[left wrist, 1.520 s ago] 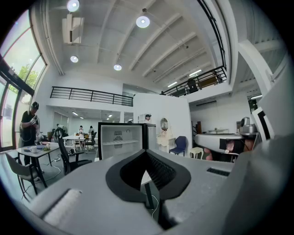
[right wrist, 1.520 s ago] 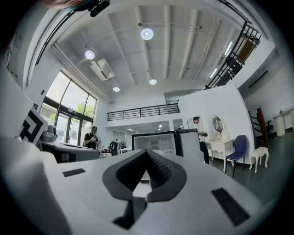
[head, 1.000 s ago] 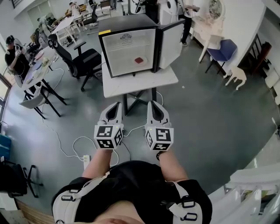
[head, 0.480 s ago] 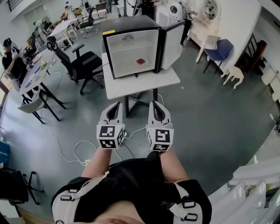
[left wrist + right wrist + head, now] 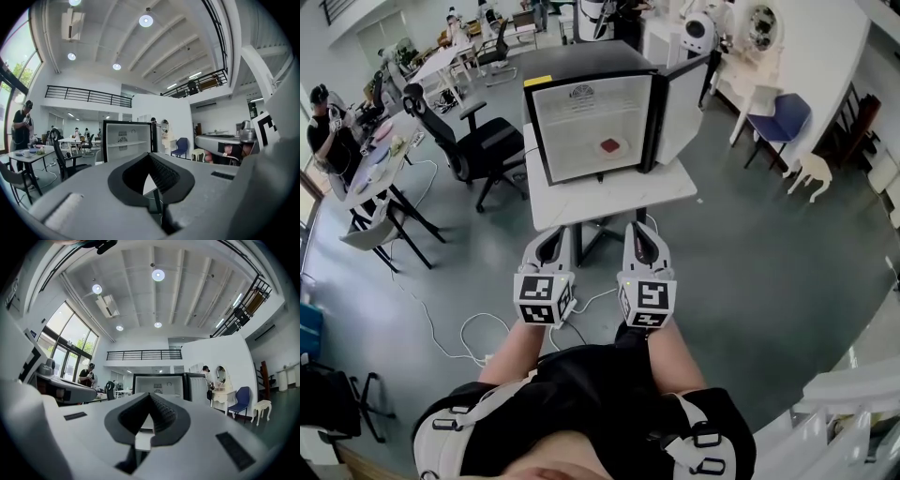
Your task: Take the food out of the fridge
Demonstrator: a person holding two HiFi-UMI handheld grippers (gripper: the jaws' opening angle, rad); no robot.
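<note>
In the head view the fridge (image 5: 591, 122) stood open on a table (image 5: 609, 202). The food (image 5: 609, 145), a small reddish piece, lay flat inside on the floor, right of middle and well apart from both grippers. It looked light and thin, likely soft, so a gentle pinch across opposite edges should do. It seemed roughly square, with no clear long axis.

In the left gripper view the left gripper (image 5: 551, 234) had its jaws together, empty, with the fridge ahead.

In the right gripper view the right gripper (image 5: 639, 228) was likewise closed on nothing, and the food was too small to find.
</note>
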